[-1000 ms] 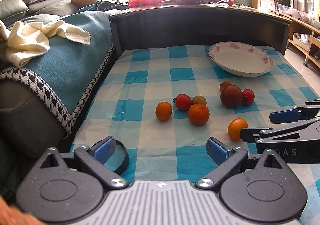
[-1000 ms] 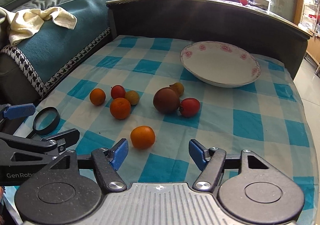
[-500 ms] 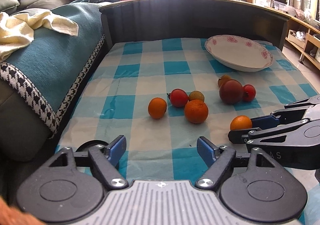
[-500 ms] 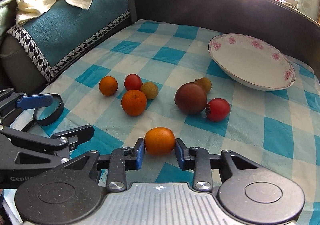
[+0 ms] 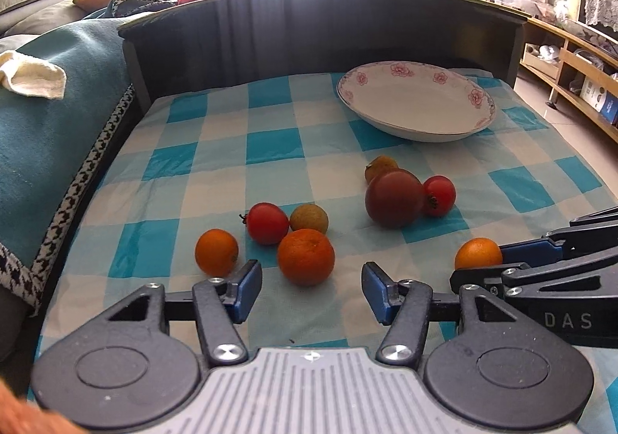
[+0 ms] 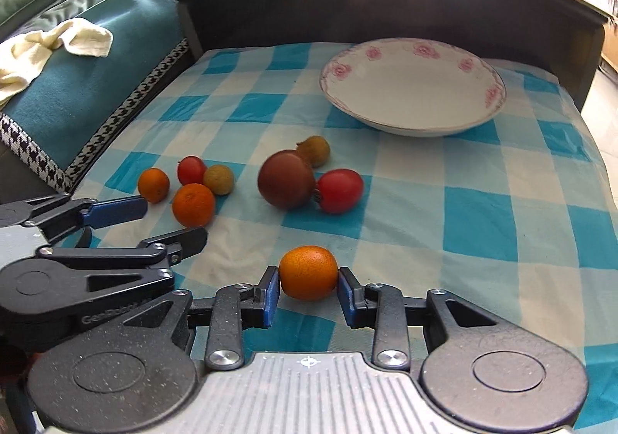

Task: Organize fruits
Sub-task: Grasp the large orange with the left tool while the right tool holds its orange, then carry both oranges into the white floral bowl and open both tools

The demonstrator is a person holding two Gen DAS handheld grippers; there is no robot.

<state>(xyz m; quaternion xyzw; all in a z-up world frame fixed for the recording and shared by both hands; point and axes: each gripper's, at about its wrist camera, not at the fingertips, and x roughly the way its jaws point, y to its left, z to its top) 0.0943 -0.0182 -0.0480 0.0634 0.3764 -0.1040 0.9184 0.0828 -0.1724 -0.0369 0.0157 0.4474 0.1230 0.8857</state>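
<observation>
My right gripper (image 6: 308, 291) is shut on a small orange (image 6: 308, 278), low over the checked cloth; the same orange shows in the left wrist view (image 5: 478, 253). My left gripper (image 5: 311, 289) is open, its fingers just short of a larger orange (image 5: 306, 257) with a small orange (image 5: 216, 252) by its left finger. A red tomato (image 5: 267, 223), a tan fruit (image 5: 309, 218), a dark round fruit (image 5: 394, 198), another red tomato (image 5: 438, 196) and a yellowish fruit (image 5: 380, 166) lie beyond. A white flowered plate (image 5: 417, 101) stands empty at the back right.
A dark curved headboard (image 5: 324, 28) closes the far side. A teal sofa cover with a cream towel (image 5: 31, 74) rises along the left. Wooden shelves (image 5: 579, 78) stand at the right beyond the cloth's edge.
My right gripper has closed on the small orange. My left gripper has moved forward toward the left group of fruit, and the black ring near it has gone out of view.
</observation>
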